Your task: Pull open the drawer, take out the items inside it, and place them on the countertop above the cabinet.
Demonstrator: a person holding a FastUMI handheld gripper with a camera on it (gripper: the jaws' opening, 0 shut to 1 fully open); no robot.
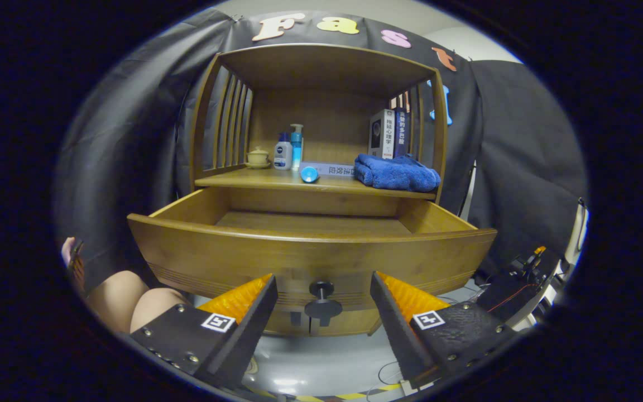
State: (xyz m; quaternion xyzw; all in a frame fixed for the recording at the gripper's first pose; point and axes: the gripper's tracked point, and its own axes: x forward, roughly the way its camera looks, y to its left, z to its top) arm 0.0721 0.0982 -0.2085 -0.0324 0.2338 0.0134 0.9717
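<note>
Two tool (321, 290) fingers spread, gripping nothing; drawer (310, 251) knob (321, 304) between them.

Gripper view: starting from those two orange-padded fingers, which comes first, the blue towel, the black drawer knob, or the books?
1. Black knob, on the drawer front, between the open gripper's fingers.
2. Blue towel, on the countertop beyond the open drawer, toward the right.
3. Books, standing just behind the towel against the cabinet's back.

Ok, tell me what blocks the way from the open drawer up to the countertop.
Nothing visible does. The jaws stand open either side of the knob, apart from it; the drawer is pulled out, and the countertop has bare wood along its front edge.
</note>
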